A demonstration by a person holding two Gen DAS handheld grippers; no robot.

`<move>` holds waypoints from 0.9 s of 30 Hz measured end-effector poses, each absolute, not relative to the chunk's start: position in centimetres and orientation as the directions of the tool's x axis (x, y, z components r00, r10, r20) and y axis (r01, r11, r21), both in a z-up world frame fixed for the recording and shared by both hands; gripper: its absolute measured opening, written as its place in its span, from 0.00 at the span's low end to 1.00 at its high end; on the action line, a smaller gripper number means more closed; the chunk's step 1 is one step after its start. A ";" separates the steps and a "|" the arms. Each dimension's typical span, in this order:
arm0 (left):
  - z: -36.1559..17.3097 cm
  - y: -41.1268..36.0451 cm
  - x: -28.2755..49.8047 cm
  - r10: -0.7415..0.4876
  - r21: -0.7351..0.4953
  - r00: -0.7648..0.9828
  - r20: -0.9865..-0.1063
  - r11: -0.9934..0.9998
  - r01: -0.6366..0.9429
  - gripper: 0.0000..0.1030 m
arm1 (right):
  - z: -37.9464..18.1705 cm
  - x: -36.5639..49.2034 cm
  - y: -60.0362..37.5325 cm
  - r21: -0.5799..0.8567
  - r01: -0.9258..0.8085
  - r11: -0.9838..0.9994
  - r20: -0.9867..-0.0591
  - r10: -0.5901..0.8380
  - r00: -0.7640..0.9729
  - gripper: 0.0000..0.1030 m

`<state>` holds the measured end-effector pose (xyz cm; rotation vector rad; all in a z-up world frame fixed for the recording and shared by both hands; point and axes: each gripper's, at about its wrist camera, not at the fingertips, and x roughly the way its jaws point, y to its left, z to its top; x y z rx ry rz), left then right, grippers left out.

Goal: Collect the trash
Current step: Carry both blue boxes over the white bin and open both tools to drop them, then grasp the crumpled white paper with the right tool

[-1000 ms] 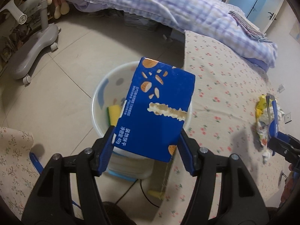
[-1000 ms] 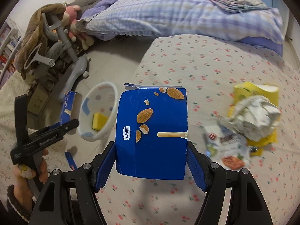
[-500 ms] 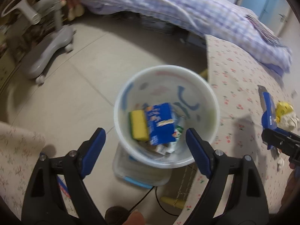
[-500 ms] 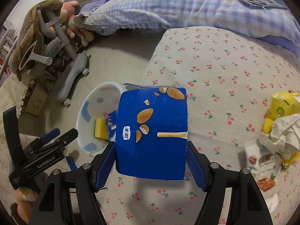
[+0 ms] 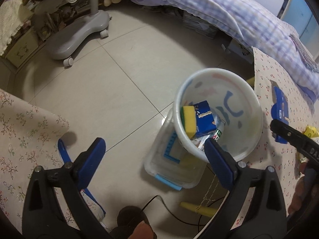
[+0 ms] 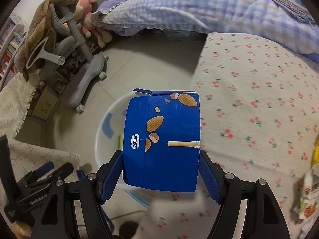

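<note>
A white trash bucket (image 5: 250, 97) stands on a clear plastic bin on the floor beside the table. Inside it lie a blue snack box (image 5: 205, 117) and a yellow sponge (image 5: 188, 119). My left gripper (image 5: 153, 155) is open and empty, above the floor just left of the bucket. My right gripper (image 6: 160, 171) is shut on a second blue almond-stick box (image 6: 162, 141), held over the table edge with the bucket (image 6: 107, 123) behind it. That gripper and its box (image 5: 279, 107) show at the right of the left wrist view.
The flowered tablecloth (image 6: 259, 103) holds wrappers at its right edge (image 6: 309, 195). A grey wheeled chair base (image 5: 79, 33) stands on the tiled floor. A bed with a checked quilt (image 5: 229, 10) lies behind. A cable and a yellow table leg (image 5: 199, 211) sit below the bucket.
My left gripper opened and dropped its blue box into the bucket, then drew back to the left. My right gripper carried its box leftward toward the bucket.
</note>
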<state>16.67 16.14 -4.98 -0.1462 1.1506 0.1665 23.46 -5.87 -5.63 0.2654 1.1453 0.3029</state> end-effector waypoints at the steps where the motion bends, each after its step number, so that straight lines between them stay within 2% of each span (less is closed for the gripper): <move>1: -4.9 16.2 16.6 0.055 -0.033 0.398 -0.916 0.977 -0.210 0.96 | -5.8 23.6 -5.4 0.361 -0.105 0.927 -0.846 0.373 0.382 0.74; 6: -5.1 17.0 16.5 0.057 -0.033 0.384 -0.922 0.974 -0.223 0.96 | -5.7 24.0 -3.9 0.379 -0.143 0.914 -0.817 0.404 0.411 0.76; 7: -5.1 17.0 16.4 0.058 -0.031 0.383 -0.922 0.974 -0.223 0.96 | -5.5 24.0 -3.7 0.399 -0.159 0.903 -0.799 0.428 0.422 0.79; 8: -5.1 17.1 16.3 0.062 -0.028 0.381 -0.922 0.974 -0.226 0.96 | -5.3 24.0 -3.5 0.407 -0.166 0.898 -0.791 0.437 0.429 0.87; 9: -5.1 17.3 16.2 0.062 -0.029 0.381 -0.923 0.973 -0.227 0.97 | -5.0 23.9 -3.4 0.409 -0.173 0.896 -0.782 0.442 0.440 0.91; 17: -4.8 17.6 15.9 0.066 -0.028 0.383 -0.922 0.972 -0.233 0.97 | -3.3 23.1 -3.3 0.348 -0.195 0.917 -0.789 0.398 0.468 0.91; 27: -4.4 15.2 15.2 0.007 -0.058 0.370 -0.929 0.985 -0.163 0.97 | -1.6 19.7 -8.7 0.246 -0.124 0.961 -0.838 0.275 0.471 0.91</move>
